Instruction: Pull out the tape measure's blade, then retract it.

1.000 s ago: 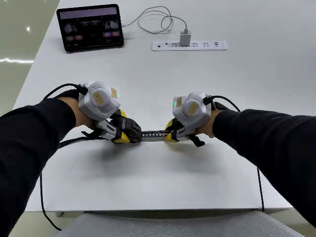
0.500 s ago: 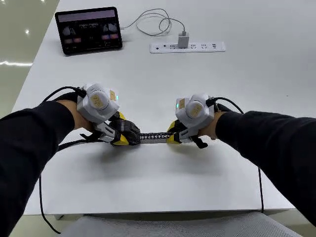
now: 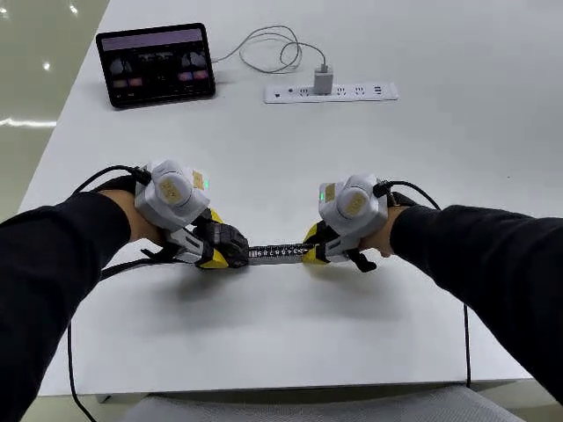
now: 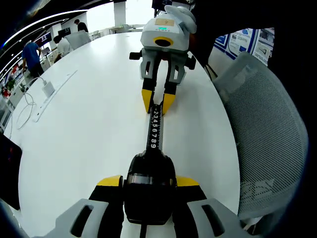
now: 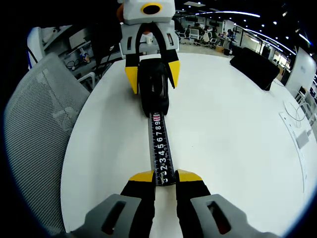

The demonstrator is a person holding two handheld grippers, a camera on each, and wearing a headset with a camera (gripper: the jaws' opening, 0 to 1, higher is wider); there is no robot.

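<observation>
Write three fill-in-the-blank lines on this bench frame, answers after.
The left hand-held gripper is shut on the black case of the ____.
The right hand-held gripper pinches the tip of its extended ____.
Farther back, the white charger is plugged into the ____.
Answers: tape measure, blade, power strip.
</observation>
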